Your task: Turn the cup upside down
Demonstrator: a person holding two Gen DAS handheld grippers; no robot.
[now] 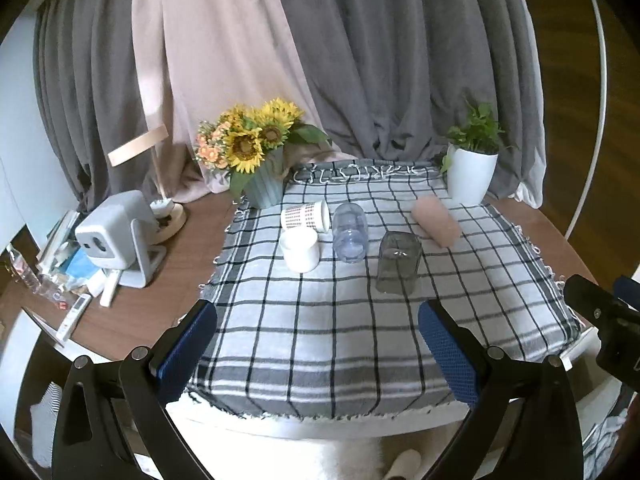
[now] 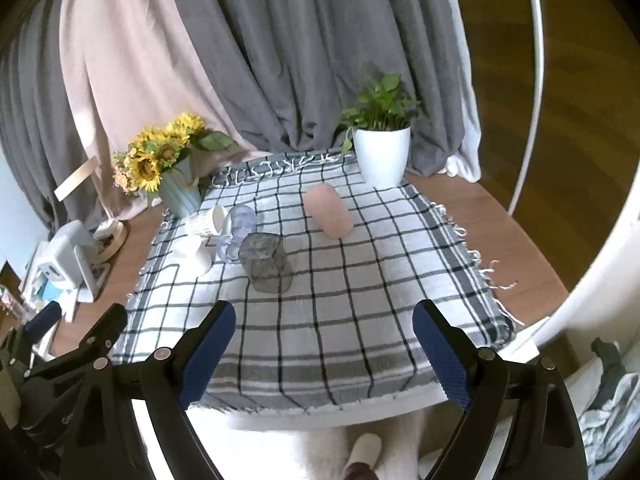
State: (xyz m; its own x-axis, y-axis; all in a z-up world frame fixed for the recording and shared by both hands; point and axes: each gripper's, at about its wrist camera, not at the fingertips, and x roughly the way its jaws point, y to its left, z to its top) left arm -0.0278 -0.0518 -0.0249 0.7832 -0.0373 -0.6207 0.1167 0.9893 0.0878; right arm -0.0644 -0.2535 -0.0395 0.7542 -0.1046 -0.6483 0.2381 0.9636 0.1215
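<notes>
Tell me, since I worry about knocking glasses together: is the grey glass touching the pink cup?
Apart. The left wrist view shows checked cloth between the grey glass and the pink cup.

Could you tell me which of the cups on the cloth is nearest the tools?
The grey glass cup, standing mouth-down. The white cup, clear cup, patterned cup and pink cup sit farther back.

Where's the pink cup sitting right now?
The pink cup lies on its side toward the far right of the checked cloth, just in front of the white plant pot and behind the grey glass; neither gripper touches it.
</notes>
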